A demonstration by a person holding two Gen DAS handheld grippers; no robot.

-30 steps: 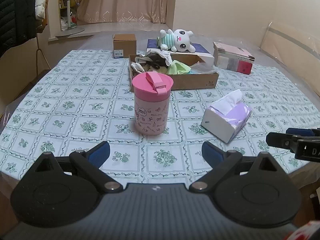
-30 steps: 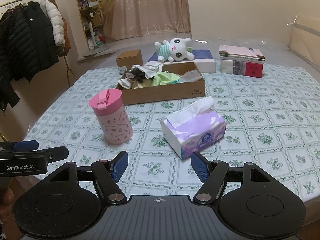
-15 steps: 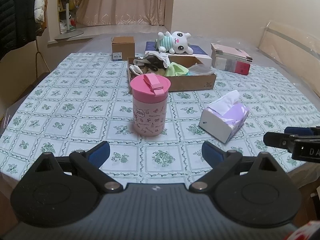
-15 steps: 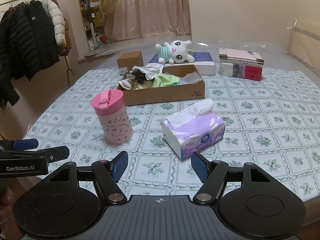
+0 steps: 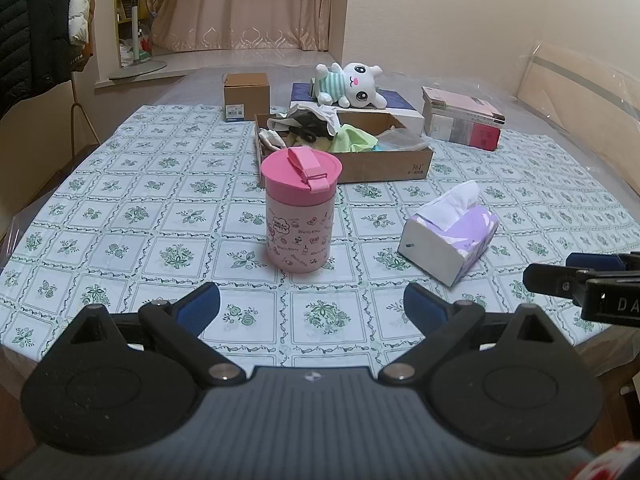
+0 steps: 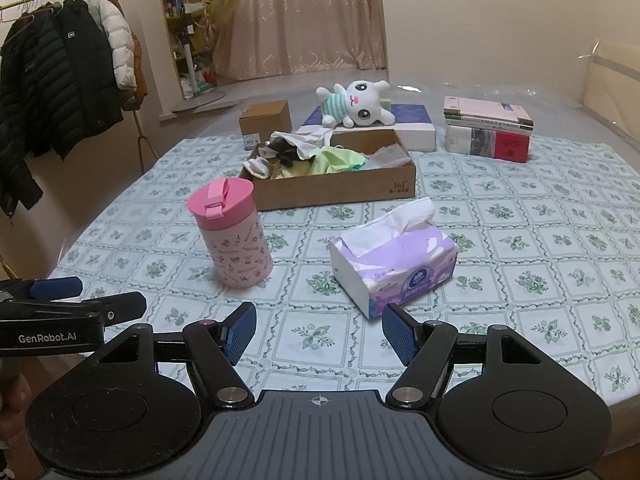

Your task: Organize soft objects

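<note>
A shallow cardboard box (image 5: 384,164) (image 6: 340,188) in the middle of the table holds a heap of soft cloths (image 5: 320,132) (image 6: 308,152): white, dark and light green pieces. Behind it a white plush bunny (image 5: 352,86) (image 6: 356,104) in a striped shirt lies on a flat blue-topped box. My left gripper (image 5: 312,304) hovers open above the near table edge, in front of the pink cup, with nothing between its fingers. My right gripper (image 6: 318,330) is open too, just short of the tissue pack, holding nothing.
A pink lidded cup (image 5: 300,212) (image 6: 232,236) and a purple tissue pack (image 5: 452,236) (image 6: 396,264) stand between the grippers and the box. A small brown carton (image 5: 245,96) and stacked books (image 5: 460,124) sit at the back. Coats hang on a rack (image 6: 60,80) at the left.
</note>
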